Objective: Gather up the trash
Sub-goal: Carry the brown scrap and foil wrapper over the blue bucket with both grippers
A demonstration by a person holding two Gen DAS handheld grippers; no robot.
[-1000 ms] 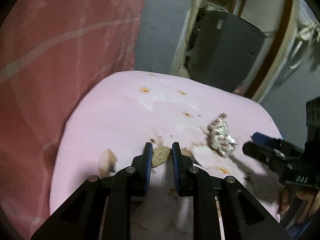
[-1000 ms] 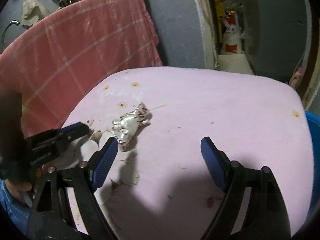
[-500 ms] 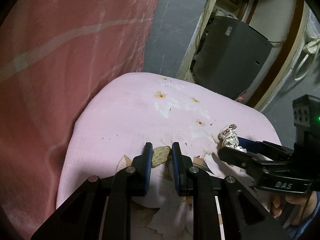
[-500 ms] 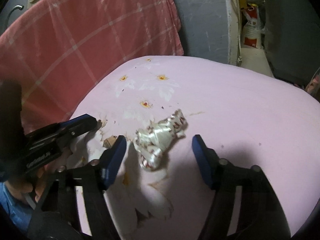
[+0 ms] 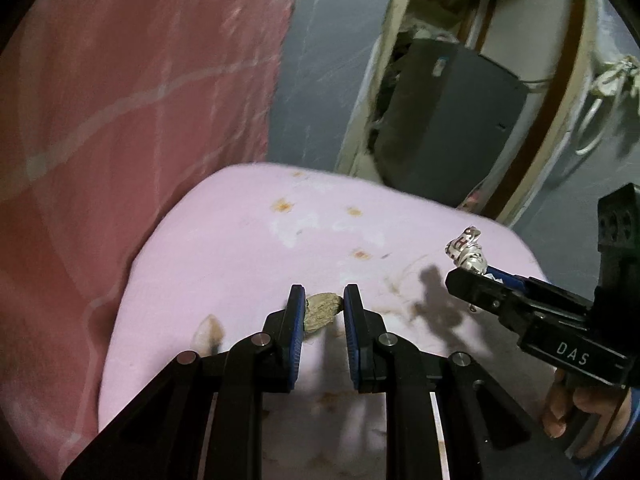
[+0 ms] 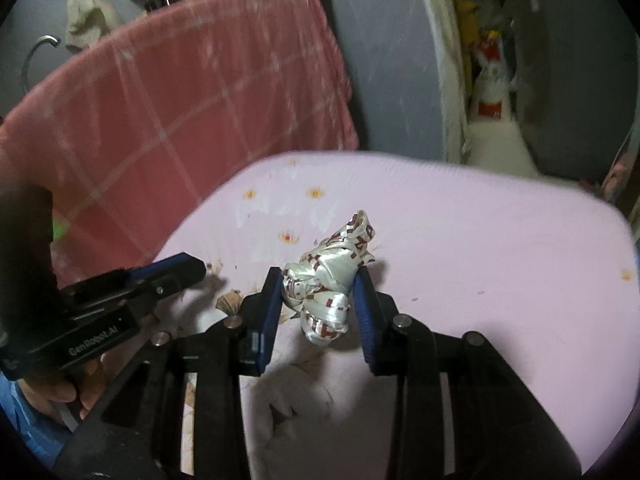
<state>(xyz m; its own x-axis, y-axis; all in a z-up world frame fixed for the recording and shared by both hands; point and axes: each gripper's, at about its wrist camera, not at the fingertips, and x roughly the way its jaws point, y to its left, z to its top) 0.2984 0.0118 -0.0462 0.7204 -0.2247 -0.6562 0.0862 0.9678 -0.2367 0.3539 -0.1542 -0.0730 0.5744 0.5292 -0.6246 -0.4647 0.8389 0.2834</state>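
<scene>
Left gripper [image 5: 323, 304] jaws pinching brown scrap [image 5: 322, 310] (crumpled)

Glossy crinkled foil wrapper [image 6: 330, 280]; rough, matt brown wad [image 5: 321, 310]; soft pink cloth cover [image 6: 480, 240]; matt black plastic fingers [image 6: 270, 308].

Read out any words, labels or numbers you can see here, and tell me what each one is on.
"DAS": white letters on the right claw body.
"GenRobot.AI": on the left claw body.
Crumpled wrapper: red-brown letters, too creased to read.
Background packages: labels too blurred to read.
</scene>
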